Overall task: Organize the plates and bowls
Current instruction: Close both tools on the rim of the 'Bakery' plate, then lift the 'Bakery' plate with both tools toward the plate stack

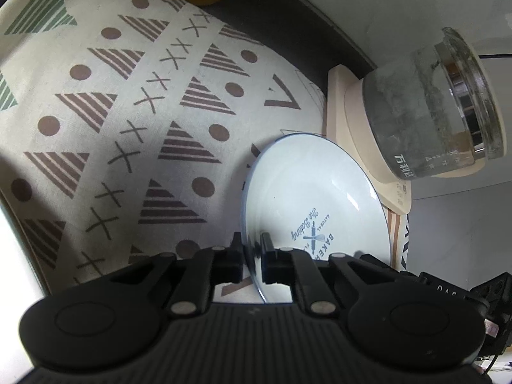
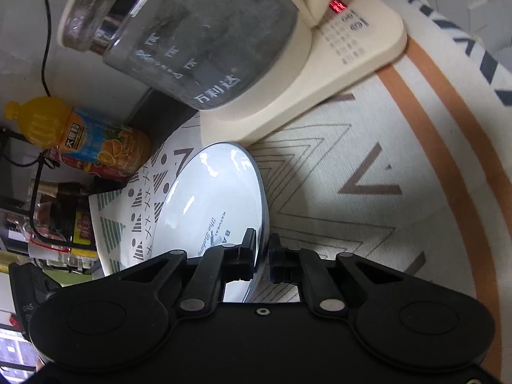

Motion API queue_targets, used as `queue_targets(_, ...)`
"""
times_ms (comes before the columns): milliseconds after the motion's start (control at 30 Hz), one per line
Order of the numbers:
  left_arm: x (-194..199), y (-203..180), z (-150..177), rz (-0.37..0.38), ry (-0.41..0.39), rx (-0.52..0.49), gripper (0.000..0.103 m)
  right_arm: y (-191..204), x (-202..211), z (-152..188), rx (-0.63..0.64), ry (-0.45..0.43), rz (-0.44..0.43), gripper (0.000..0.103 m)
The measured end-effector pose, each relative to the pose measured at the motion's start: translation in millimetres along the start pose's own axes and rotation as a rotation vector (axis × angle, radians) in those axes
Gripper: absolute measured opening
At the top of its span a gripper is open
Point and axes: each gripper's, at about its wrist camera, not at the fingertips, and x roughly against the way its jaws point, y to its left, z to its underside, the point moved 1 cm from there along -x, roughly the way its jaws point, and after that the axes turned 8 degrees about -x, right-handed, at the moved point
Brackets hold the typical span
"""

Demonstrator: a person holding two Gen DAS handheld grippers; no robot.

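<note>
A white plate point(image 1: 307, 188) with a thin blue rim and blue "The Baking" print is held up off the patterned tablecloth point(image 1: 105, 112), tilted almost on edge. My left gripper point(image 1: 252, 249) is shut on its near rim, one finger on each face. The same plate shows in the right wrist view point(image 2: 208, 198). My right gripper point(image 2: 263, 249) is shut on the plate's opposite rim. Both grippers hold the one plate between them. No bowl is in view.
A glass kettle point(image 1: 435, 102) on a cream base point(image 1: 339, 96) stands close beyond the plate; it also shows in the right wrist view point(image 2: 198, 35). An orange juice bottle point(image 2: 83, 134) and other bottles and packets point(image 2: 60, 211) stand along the wall.
</note>
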Motion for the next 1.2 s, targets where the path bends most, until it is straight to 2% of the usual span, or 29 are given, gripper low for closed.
queue_targets(467, 26, 1, -8, 0.043, -0.077, 0.037, 0.008, 33, 17, -6, 0.049, -0.029, -0.026, 0.009)
queue_targets(767, 55, 5, -16, 0.06, -0.13, 0.031, 0.008, 65, 34, -2, 0.148, -0.045, -0.025, 0.011)
queue_targets(1200, 111, 32, 2, 0.054, -0.202, 0.044, 0.008, 111, 42, 28, 0.183, -0.078, -0.066, 0.011)
